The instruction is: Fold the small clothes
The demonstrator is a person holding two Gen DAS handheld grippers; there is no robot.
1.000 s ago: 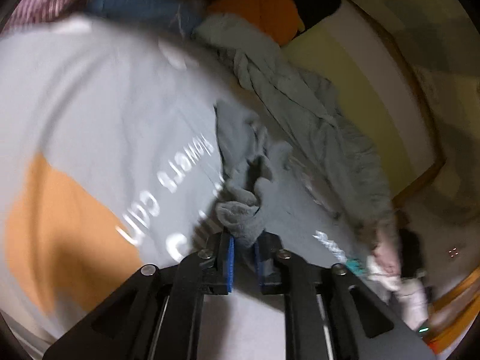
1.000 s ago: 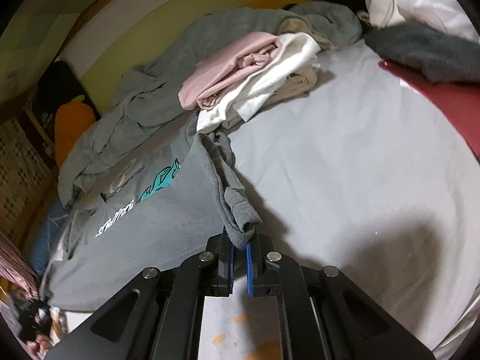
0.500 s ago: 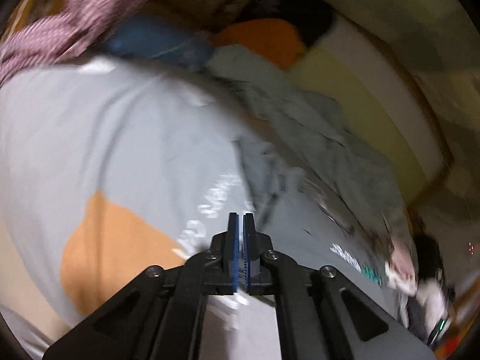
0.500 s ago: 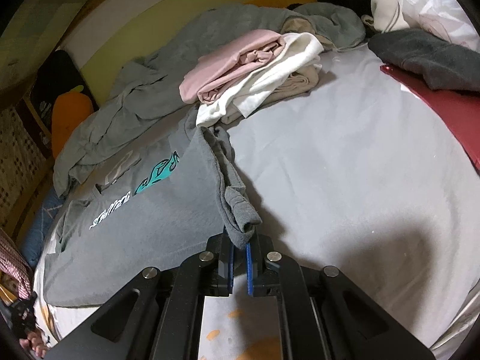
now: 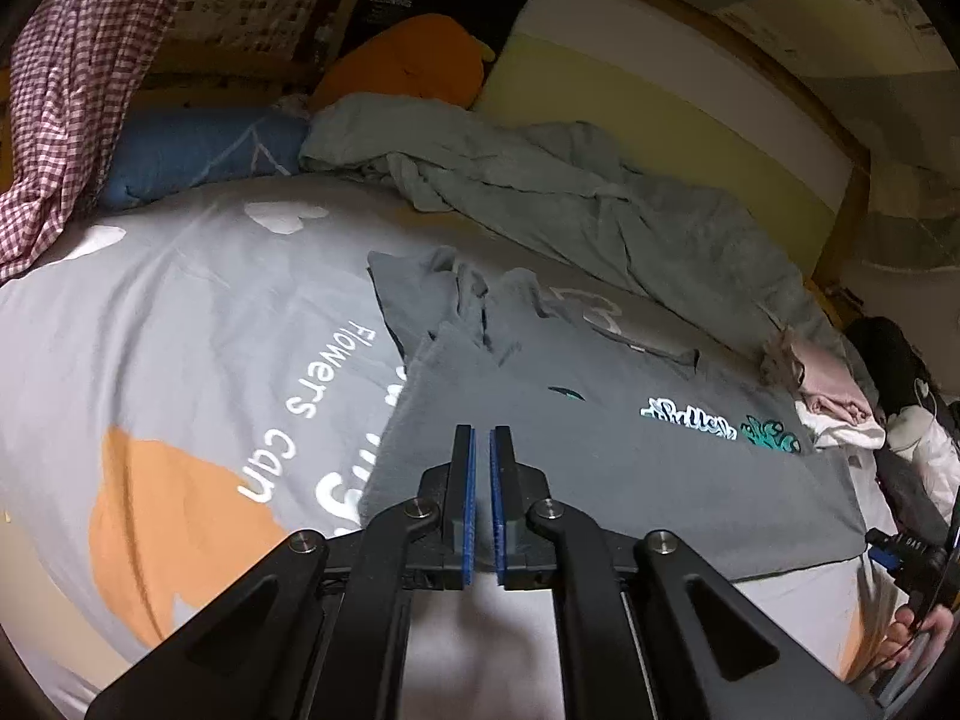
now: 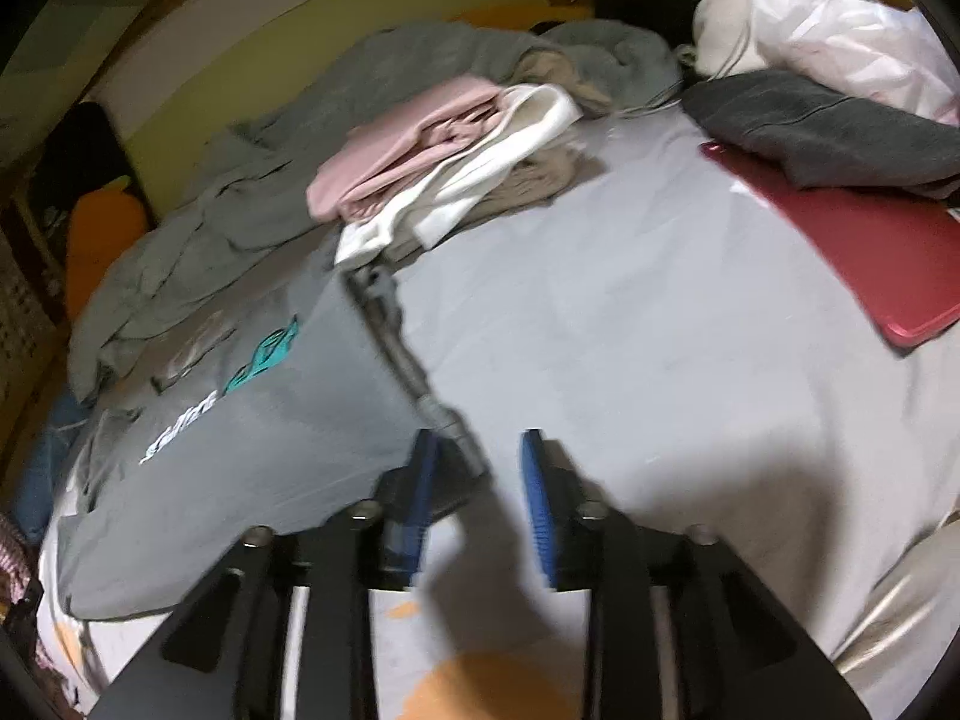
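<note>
**Grey T-shirt spread flat on the bed**

Left gripper (image 5: 482, 438) pinched almost together, empty, above the grey T-shirt (image 5: 600, 450). Right gripper (image 6: 480, 456) parting, sleeve edge lying loose between. Beyond: pale bedsheet (image 6: 630, 330), folded clothes pile (image 6: 456, 168), red laptop (image 6: 870, 252).

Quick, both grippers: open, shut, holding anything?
Left gripper: shut, empty, above the grey T-shirt.
Right gripper: jaws opening, T-shirt edge between them, not pinched.
</note>
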